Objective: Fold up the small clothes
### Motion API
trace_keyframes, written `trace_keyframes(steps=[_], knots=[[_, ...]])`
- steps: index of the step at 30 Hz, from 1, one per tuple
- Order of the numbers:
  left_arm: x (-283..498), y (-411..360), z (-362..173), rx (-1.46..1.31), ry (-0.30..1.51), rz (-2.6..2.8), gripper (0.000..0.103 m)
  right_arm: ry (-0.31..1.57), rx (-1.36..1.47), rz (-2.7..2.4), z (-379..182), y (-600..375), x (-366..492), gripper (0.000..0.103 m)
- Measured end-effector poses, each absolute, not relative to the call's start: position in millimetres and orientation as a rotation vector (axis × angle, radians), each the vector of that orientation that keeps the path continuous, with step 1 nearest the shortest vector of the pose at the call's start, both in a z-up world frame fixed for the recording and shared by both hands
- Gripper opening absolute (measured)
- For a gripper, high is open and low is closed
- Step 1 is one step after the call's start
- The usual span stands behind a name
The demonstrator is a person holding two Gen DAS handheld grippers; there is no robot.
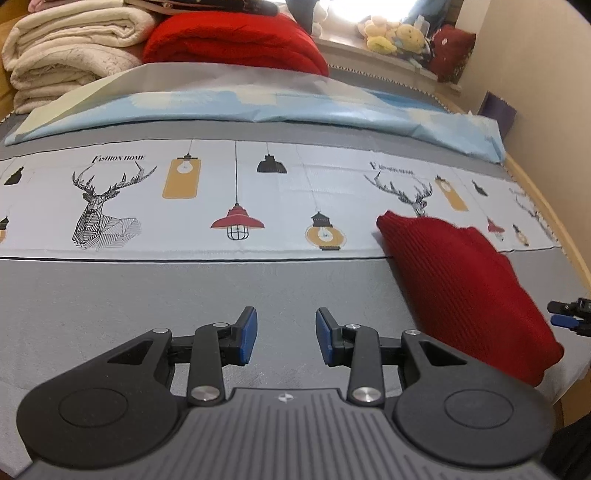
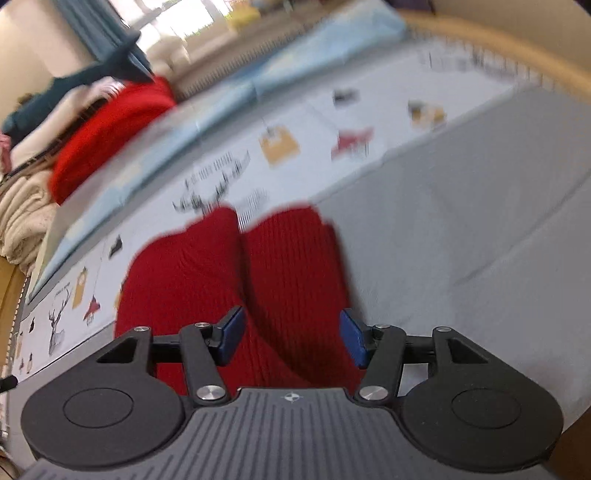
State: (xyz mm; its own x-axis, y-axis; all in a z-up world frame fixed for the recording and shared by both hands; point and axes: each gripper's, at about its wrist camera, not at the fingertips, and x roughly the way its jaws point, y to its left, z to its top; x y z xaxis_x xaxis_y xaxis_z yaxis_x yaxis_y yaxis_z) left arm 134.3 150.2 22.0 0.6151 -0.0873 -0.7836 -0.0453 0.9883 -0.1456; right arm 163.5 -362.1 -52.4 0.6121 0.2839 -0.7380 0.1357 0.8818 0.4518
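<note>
Hovering over the grey part of the bed cover [image 1: 110, 302], the left gripper [image 1: 286, 334] has its blue pads apart with nothing between them; only bare cloth shows in the gap. In the left wrist view the red knit garment [image 1: 465, 288] lies to the right of that gripper, well clear of its fingers, part on the grey cloth and part on the printed band [image 1: 236, 206] of stags and lamps. At the far right edge of the same view a bit of the right gripper [image 1: 569, 317] shows just beside the garment.

The right wrist view, blurred, gives what the left cannot: the right gripper [image 2: 291, 339] stands directly over the red knit garment [image 2: 236, 288], jaws wide apart, pads not pressing the cloth. Seen from there the garment has two rounded lobes with a crease between them.

Only the left wrist view shows the far end clearly: a pale blue sheet [image 1: 258, 107], a red blanket [image 1: 229, 40], a folded cream blanket [image 1: 66, 48] and soft toys [image 1: 395, 35] on a ledge.
</note>
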Motion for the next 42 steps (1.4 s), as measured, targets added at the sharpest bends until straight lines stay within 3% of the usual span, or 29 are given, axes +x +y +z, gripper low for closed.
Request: trace_keyframes(steps=[11,13,15,21,26,30,33,35,38,40,41,42], knots=[[143,128,13,-0.126,0.932,-0.054,0.039,0.994,0.48,0.227,-67,-326,177,0.056],[144,120,12,-0.116,0.933,-0.068,0.039,1.032,0.421,0.237,-72,-321,177,0.044],[145,113,10,-0.108,0.939,-0.08,0.039,1.025,0.376,0.242,-68,-320,173,0.018],[147,81,9,-0.099,0.927,-0.155,0.039,0.819,0.509,0.326,-26,-356,134,0.014],[145,32,7,-0.074,0.89,-0.29,0.047,0.886,0.416,0.265,-28,-373,117,0.013],[143,-9,0,-0.103,0.877,-0.4,0.05,1.006,0.331,0.162,-50,-382,115,0.0],[145,-35,-12,-0.131,0.898,-0.444,0.051,1.114,0.294,0.046,-73,-388,119,0.0],[147,-50,-23,-0.129,0.914,-0.458,0.051,1.045,0.355,0.073,-66,-396,118,0.0],[151,-66,-38,-0.09,0.943,-0.44,0.052,0.88,0.434,0.081,-45,-405,112,0.004],[156,-67,-49,-0.077,0.972,-0.41,0.054,0.827,0.503,0.093,-40,-409,112,0.018],[158,-69,-58,-0.058,1.011,-0.389,0.056,0.823,0.547,0.109,-42,-410,113,0.043],[158,-71,-68,-0.032,1.051,-0.379,0.061,0.836,0.588,0.131,-45,-410,116,0.06]])
